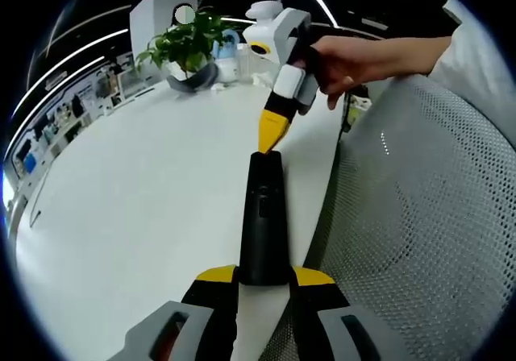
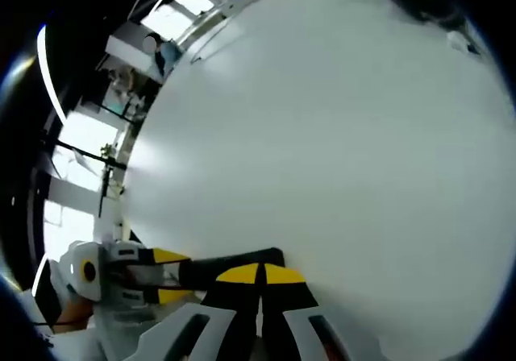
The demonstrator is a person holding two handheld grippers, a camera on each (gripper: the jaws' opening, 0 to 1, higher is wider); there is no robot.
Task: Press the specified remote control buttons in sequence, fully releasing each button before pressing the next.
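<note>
- Holding the remote [image 1: 263, 216] steady is your first job: your left gripper [image 1: 264, 279] pinches its near end between the yellow-tipped jaws, and the black body points away from you over the white table [image 1: 137, 208].
- Your right gripper [image 1: 272, 127], carried by your hand [image 1: 355, 59], comes down at the far end of the remote with its yellow jaws pressed together into one point, holding nothing; use that point as the pressing tool.
- The tip sits at or just past the remote's far end; contact cannot be confirmed from either view.
- Bring the point squarely down onto the wanted button, press straight, then lift fully clear before going to the next one.
- Keep the left grip firm so the remote does not tip or slide under the push.
- In the right gripper view the closed jaws [image 2: 260, 275] overlap the remote [image 2: 234, 263], with the left gripper [image 2: 165, 276] beside it.
- Hard to read: the buttons show as faint marks along the remote's top, and which one is which cannot be told.
- Beyond the remote's far end stand a potted plant [image 1: 189, 47] and small white items, too blurred to name; a mesh chair back [image 1: 419, 232] lies to the right of the remote.
</note>
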